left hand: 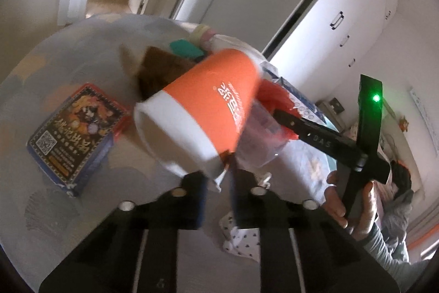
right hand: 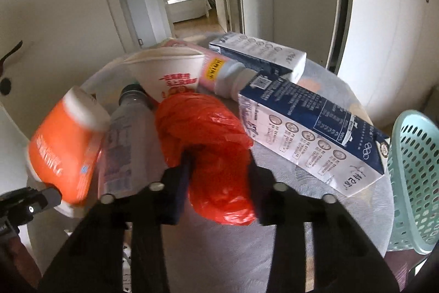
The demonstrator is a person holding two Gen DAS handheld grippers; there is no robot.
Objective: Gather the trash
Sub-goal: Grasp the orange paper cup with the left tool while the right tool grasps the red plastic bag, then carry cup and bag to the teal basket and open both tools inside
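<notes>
My left gripper [left hand: 218,177] is shut on the rim of an orange and white paper cup [left hand: 208,106], held tilted above the round table; the cup also shows in the right wrist view [right hand: 63,153]. My right gripper [right hand: 219,172] stands around a crumpled red plastic bag [right hand: 208,139] on the table, its fingers on either side of it. A clear plastic bottle [right hand: 129,139] lies between the cup and the bag. A blue and white milk carton [right hand: 312,136] lies to the right of the bag.
A second carton [right hand: 260,54], a white paper cup [right hand: 170,73] and a pink bottle [right hand: 219,70] lie behind. A teal basket [right hand: 414,177] stands at the right table edge. A printed box [left hand: 74,136] lies left. The table has a patterned cloth [right hand: 315,208].
</notes>
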